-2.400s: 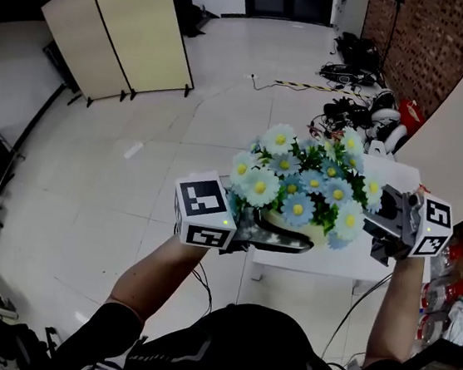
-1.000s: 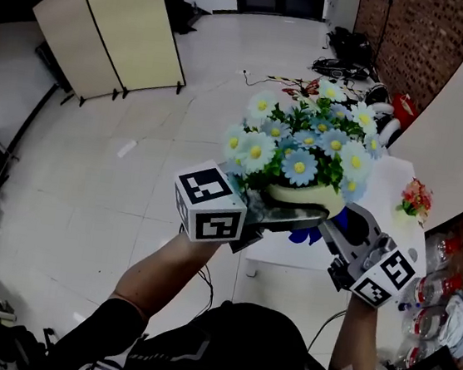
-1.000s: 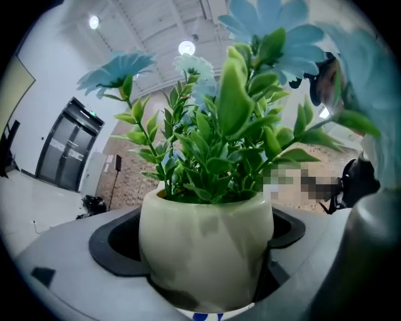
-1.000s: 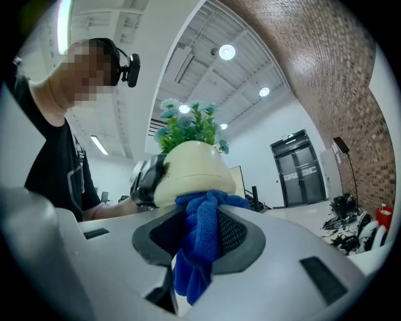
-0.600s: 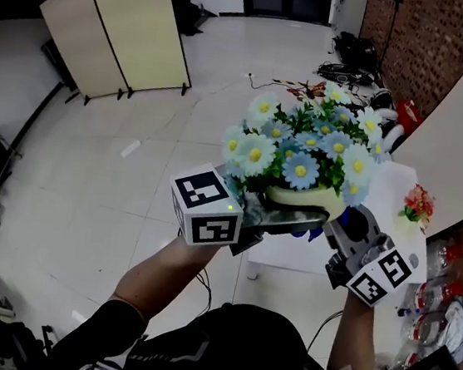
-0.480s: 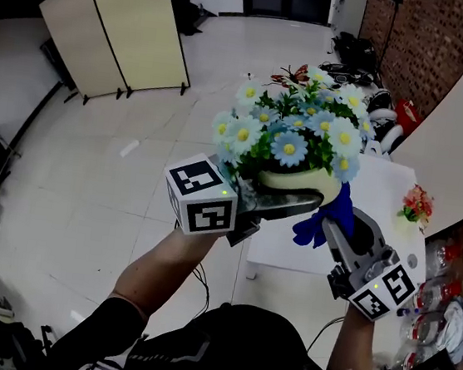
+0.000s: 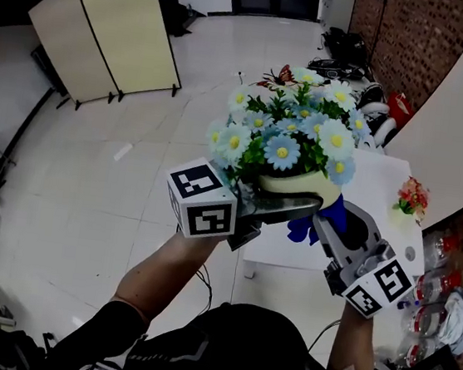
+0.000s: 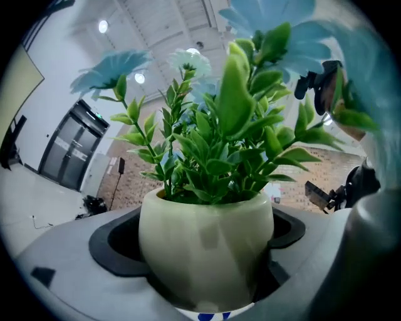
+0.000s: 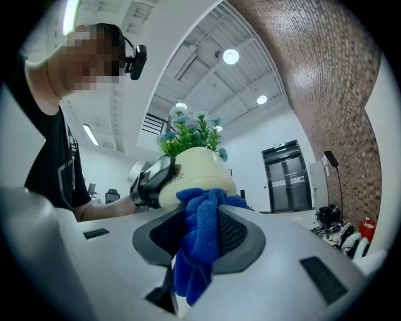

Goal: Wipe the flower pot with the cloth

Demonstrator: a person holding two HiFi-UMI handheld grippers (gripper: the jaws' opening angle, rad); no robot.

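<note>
**Two grippers on one pot, lifted clear of the table**

One cream flower pot (image 7: 293,184) hangs in the air, off the white table (image 7: 379,208) and in front of its left edge as the head view shows it. It stands about upright: the rim and the blue and white daisies (image 7: 292,133) face up, the base down, so its axis from base to rim runs close to vertical, perhaps leaning a little.

The left gripper (image 7: 283,205) has its jaws clamped on the pot's round belly, one on each side. Just below and to the right, the blue cloth (image 7: 308,225) is bunched against the lower wall of the pot, pinched between the jaws of the right gripper (image 7: 332,238), with loose folds hanging down.

From where I stand, the wipe would go best if the left grip stays firm and level while the cloth is pressed lightly and swept round the curve. Pushing hard from below could tip the pot in the jaws. The band under the left jaws cannot be reached without a regrip. A small red posy (image 7: 412,196) sits near the table's right edge, well apart.
</note>
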